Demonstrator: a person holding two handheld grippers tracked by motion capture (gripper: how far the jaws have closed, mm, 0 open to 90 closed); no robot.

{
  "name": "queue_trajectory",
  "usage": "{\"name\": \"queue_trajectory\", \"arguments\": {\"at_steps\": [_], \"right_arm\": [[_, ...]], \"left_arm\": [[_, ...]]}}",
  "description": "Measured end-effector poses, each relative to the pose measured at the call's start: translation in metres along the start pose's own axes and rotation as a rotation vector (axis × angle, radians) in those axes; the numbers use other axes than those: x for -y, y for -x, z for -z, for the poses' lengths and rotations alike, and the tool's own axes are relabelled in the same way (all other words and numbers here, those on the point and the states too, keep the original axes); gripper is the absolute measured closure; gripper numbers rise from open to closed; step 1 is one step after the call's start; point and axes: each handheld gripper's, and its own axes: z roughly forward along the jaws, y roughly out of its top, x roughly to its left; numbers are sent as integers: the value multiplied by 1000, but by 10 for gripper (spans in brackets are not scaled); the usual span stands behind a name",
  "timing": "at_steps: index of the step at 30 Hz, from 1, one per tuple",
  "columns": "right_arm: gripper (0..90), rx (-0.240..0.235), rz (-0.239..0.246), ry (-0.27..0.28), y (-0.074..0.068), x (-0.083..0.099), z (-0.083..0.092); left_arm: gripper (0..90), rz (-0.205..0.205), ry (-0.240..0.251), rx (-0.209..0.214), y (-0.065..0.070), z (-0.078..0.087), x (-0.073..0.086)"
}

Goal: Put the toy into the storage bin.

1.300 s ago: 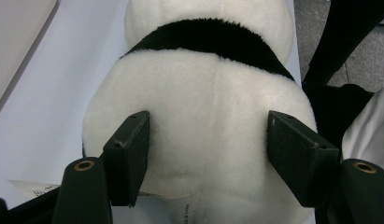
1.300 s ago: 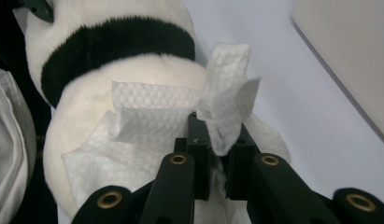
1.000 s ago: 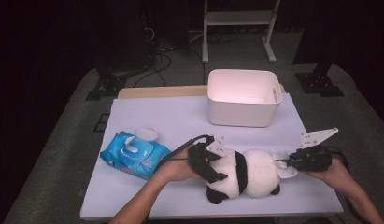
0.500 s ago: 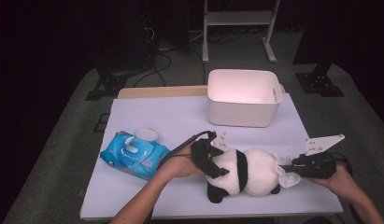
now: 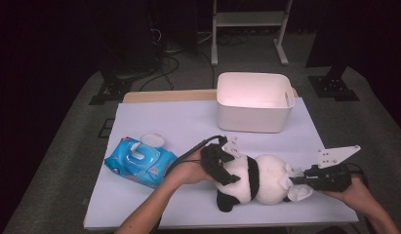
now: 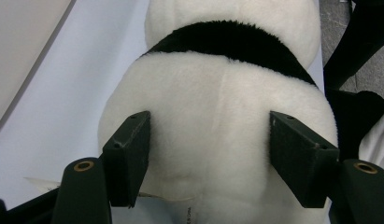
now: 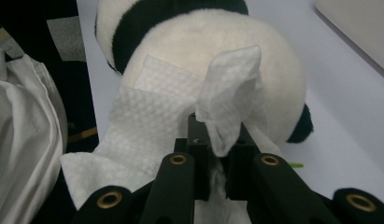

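Gripping the plush panda (image 5: 254, 180) at its white head end, the left gripper (image 5: 222, 165) has both pads sunk into the fur. The right gripper (image 5: 305, 179) is clenched on a white wet wipe (image 7: 171, 116) draped against the panda's round white rump. Lying on its side, the toy is white with 1 black band and black limbs, in front of the white bin (image 5: 254, 100), right of the blue wipes pack (image 5: 139, 161).

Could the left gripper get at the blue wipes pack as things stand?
Probably not right away: the left gripper has its jaws clamped on the panda plush, so it would have to let go first. Otherwise the way looks free: the wipes pack lies on bare table beside that hand.
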Motion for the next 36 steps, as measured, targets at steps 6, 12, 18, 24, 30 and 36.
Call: {"name": "queue_trajectory", "arguments": {"at_steps": [6, 12, 18, 24, 30, 36], "right_arm": [[828, 0, 3, -16, 0, 2, -2], [826, 7, -25, -11, -3, 12, 0], [823, 17, -29, -11, -3, 14, 1], [821, 9, -6, 4, -7, 5, -1], [822, 0, 37, 10, -13, -9, -4], [822, -6, 105, -21, -20, -29, -15]], "left_arm": [[311, -8, 20, 6, 1, 8, 0], [311, -19, 7, 17, 3, 26, 4], [326, 5, 19, 53, 3, 22, 14], [331, 10, 10, 52, 3, 13, 13], [337, 0, 20, 42, 4, 6, 5], [338, -18, 17, 38, 6, -2, -7]]}}
